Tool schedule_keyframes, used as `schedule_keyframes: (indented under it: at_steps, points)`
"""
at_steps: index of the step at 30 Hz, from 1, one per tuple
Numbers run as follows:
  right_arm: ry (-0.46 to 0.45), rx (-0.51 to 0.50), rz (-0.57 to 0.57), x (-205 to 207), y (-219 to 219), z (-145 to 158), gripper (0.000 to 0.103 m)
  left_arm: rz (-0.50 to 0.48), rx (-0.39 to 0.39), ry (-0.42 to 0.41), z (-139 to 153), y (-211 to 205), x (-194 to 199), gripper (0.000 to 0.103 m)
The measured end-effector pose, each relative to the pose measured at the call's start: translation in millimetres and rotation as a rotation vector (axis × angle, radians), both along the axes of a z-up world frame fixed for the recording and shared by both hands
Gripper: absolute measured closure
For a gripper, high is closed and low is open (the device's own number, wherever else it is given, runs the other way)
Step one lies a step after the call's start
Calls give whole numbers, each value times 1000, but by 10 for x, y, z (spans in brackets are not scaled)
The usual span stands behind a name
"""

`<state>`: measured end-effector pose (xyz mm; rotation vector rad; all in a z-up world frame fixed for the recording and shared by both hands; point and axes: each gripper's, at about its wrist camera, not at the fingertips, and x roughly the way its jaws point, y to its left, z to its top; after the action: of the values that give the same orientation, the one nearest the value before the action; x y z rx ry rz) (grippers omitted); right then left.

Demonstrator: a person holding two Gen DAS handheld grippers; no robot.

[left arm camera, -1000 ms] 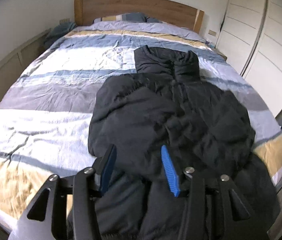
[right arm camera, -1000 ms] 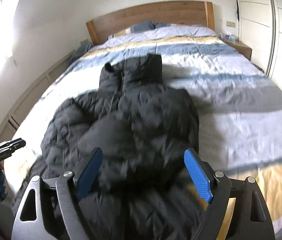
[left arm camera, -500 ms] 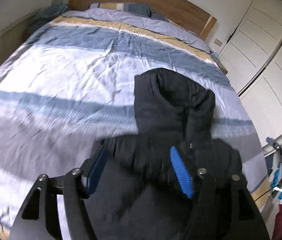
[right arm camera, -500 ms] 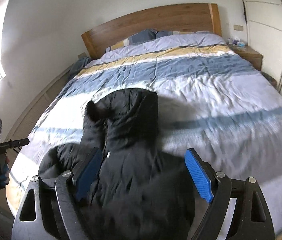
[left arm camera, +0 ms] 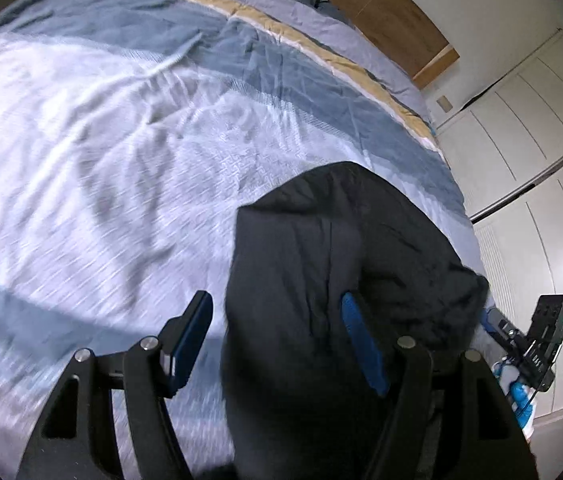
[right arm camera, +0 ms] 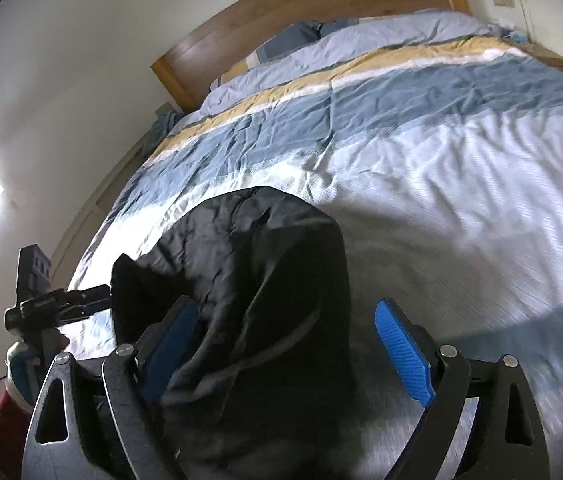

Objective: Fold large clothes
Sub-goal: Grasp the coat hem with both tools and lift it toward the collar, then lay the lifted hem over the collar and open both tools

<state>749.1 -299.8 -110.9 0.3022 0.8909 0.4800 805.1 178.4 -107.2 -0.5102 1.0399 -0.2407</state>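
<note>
A black puffer jacket (left arm camera: 321,264) lies on the striped bed cover (left arm camera: 101,152); only its hood end shows, and the body is hidden below the frame. My left gripper (left arm camera: 277,328) is open, its jaws straddling the hood's left edge just above the fabric. In the right wrist view the same jacket (right arm camera: 257,280) lies under my right gripper (right arm camera: 293,340), which is open wide over the hood's right side. Neither gripper holds fabric.
The bed (right arm camera: 441,160) stretches ahead to a wooden headboard (right arm camera: 321,4) with pillows (right arm camera: 301,36). White wardrobe doors (left arm camera: 521,152) stand at the right of the bed. The other gripper shows at each view's edge (left arm camera: 541,340), (right arm camera: 41,304).
Both grippers have moved forward along the jacket from its body to the hood end and dropped closer to it. Both stayed open. The jacket has not moved.
</note>
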Motion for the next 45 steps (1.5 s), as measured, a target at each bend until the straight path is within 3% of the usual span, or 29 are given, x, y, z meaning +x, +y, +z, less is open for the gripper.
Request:
schedule_keyframes:
  at_steps: [5, 8, 12, 14, 16, 17, 20, 25, 31, 38, 45]
  points:
    - [36, 50, 27, 394, 178, -321, 12, 30, -77, 26, -353, -72, 342, 37]
    - [55, 42, 37, 516, 298, -457, 15, 40, -129, 84, -598, -166, 470, 37]
    - [57, -15, 52, 533, 447, -499, 62, 40, -111, 50, -586, -254, 442, 40]
    - [41, -32, 78, 483, 497, -435, 77, 24, -81, 25, -470, -311, 379, 57]
    - [14, -67, 95, 360, 535, -304, 82, 11, -50, 17, -334, -367, 253, 77]
    - [9, -69, 101, 308, 532, -234, 84, 12, -41, 12, -272, -383, 194, 79]
    - [-17, -81, 133, 37, 525, 36, 86, 11, -23, -14, 55, -434, -160, 82]
    - [-60, -90, 195, -666, 449, 604, 86, 8, -62, -89, 678, -379, -998, 84]
    - [-147, -26, 273, -1895, 275, 1085, 87, -30, -56, -154, 1116, -264, -2197, 85]
    - [-193, -17, 312, -2999, 104, 1093, 86, -94, -31, -177, 1069, -237, -3350, 85]
    - [-152, -10, 294, -3614, -5, 708, 84, -117, -53, -168, 584, -232, -4028, 85]
